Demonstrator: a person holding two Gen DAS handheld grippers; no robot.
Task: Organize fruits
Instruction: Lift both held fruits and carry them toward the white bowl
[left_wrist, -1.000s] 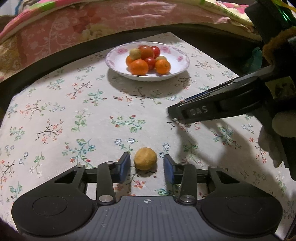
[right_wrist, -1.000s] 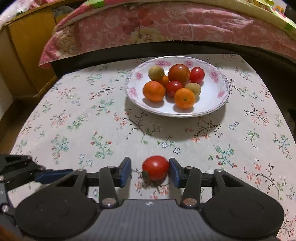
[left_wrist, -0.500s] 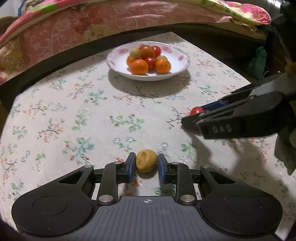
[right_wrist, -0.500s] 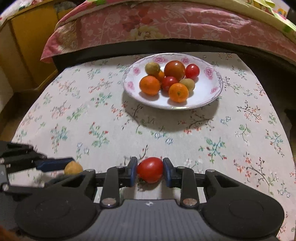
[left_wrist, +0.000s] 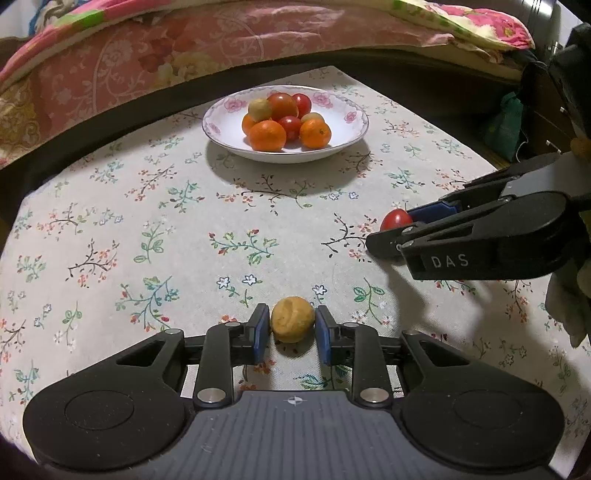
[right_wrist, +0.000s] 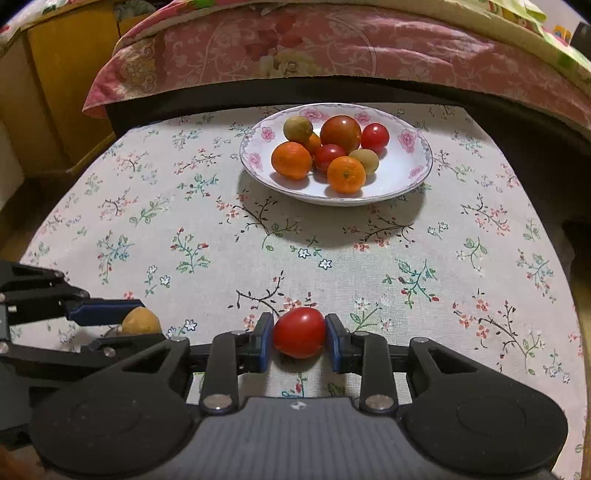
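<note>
Both claws are down low over the flowered tabletop (left_wrist: 147, 229), each closed on a single stray fruit. The left claw (left_wrist: 291, 334) pinches a small yellow-brown fruit (left_wrist: 292, 324) between its blue pads at the bottom centre of its own view, and that fruit seems to be just clear of the cloth or barely resting on it; I cannot tell which. The right claw (right_wrist: 299, 341) squeezes a red tomato (right_wrist: 299, 332) in the same way, low in the centre of its frame. In the left view the tomato peeks out at the right edge, ahead of the other tool's dark body. The white flowered bowl (right_wrist: 410, 173) sits in the upper middle of both frames, well apart from the claws, already holding oranges, tomatoes and a couple of greenish-brown fruits. My guess is that these two were the leftovers lying loose on the cloth, and that each is held across its middle so it can be carried to the bowl without rolling free.
</note>
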